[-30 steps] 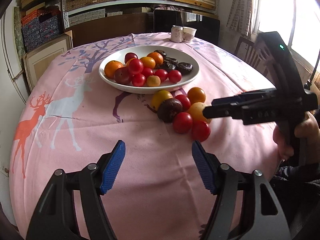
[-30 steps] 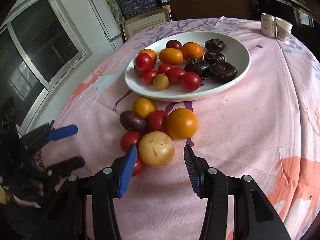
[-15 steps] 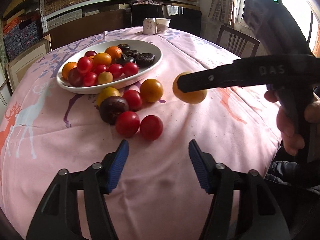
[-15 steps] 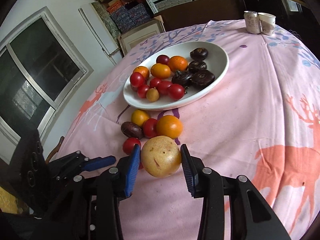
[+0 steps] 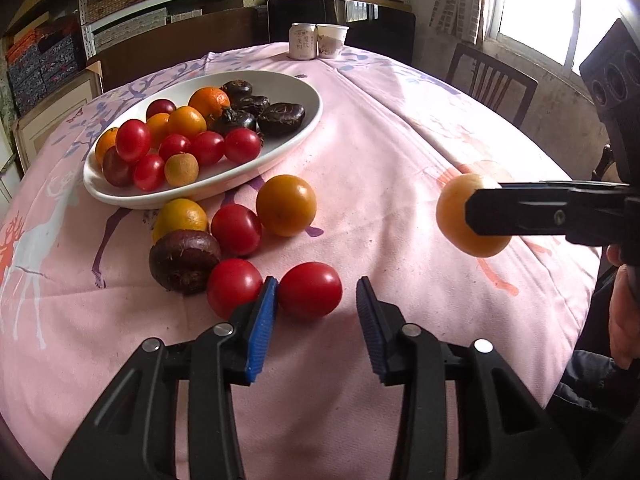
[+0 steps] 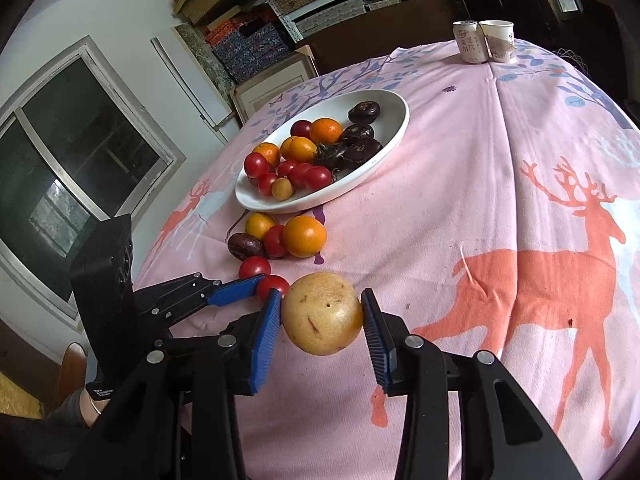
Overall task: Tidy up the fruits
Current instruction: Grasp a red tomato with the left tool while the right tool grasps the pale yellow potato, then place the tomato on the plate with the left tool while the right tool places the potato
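A white oval plate (image 5: pixel 308 120) (image 6: pixel 394 120) holds red tomatoes, oranges and dark fruits. Loose fruits lie on the pink cloth before it: an orange (image 5: pixel 286 205), a smaller orange (image 5: pixel 181 216), a dark fruit (image 5: pixel 184 261) and three red tomatoes. My left gripper (image 5: pixel 316 314) is open, its jaws around the nearest red tomato (image 5: pixel 310 289) (image 6: pixel 273 285) on the cloth. My right gripper (image 6: pixel 322 322) is shut on a yellow-brown round fruit (image 6: pixel 322 312) (image 5: pixel 456 216), held above the cloth at the right.
A drink can (image 5: pixel 302 41) and a paper cup (image 5: pixel 332 41) stand at the table's far edge. A dark chair (image 5: pixel 490 80) stands at the right, by a window. Shelves with boxes line the back wall. The deer-print cloth (image 6: pixel 520 208) covers the round table.
My right gripper closed on the yellow-brown fruit and lifted it off the cloth, away to the right. My left gripper moved forward until its jaws came around the nearest red tomato.
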`<state>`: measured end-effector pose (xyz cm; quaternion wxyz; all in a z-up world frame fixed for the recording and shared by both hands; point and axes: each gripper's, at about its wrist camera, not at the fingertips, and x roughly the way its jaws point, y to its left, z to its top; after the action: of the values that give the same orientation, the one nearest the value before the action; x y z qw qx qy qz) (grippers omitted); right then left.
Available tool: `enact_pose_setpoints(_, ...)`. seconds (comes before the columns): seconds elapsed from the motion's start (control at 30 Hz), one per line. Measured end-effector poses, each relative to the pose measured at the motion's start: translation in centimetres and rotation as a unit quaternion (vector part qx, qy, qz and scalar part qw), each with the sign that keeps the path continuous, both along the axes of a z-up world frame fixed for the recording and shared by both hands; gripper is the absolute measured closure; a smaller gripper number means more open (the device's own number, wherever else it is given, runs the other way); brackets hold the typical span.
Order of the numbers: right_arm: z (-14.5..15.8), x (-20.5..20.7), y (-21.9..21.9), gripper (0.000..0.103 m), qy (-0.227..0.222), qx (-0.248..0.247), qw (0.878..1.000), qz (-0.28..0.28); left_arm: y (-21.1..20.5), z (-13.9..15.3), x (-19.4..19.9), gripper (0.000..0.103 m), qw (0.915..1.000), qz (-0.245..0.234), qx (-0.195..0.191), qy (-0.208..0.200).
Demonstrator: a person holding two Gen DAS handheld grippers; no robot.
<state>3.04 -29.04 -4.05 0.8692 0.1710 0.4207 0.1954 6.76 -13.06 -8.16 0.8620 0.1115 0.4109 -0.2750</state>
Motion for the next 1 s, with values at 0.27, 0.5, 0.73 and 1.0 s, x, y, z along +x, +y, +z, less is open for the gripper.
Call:
enact_pose_setpoints(0.27, 1.3, 0.6, -0.7, 0.062, -0.013, 0.004, 1.000, -0.003, 3.0, 3.3, -0.3, 0.072, 0.9976, 0.015, -0.065, -0.020)
enact_pose_setpoints(0.5, 5.2, 7.9, 0.7, 0.062, -0.039, -0.010, 0.999, 0.005, 5.7, 8.7, 5.8, 0.072, 0.9938, 0.051, -0.063, -0.076)
enact_pose_setpoints(0.73, 4.6, 17.9, 3.0, 0.061, -0.012, -0.020, 1.000, -0.018, 5.6, 8.1, 15.7, 0.071, 0.9939, 0.085, -0.046, -0.054)
enact_pose_setpoints(1.0, 4.4, 17.9, 3.8, 0.051, -0.030, -0.050, 0.998, -0.023, 6.5, 7.4, 15.2, 0.039, 0.9915, 0.096, -0.054, -0.069)
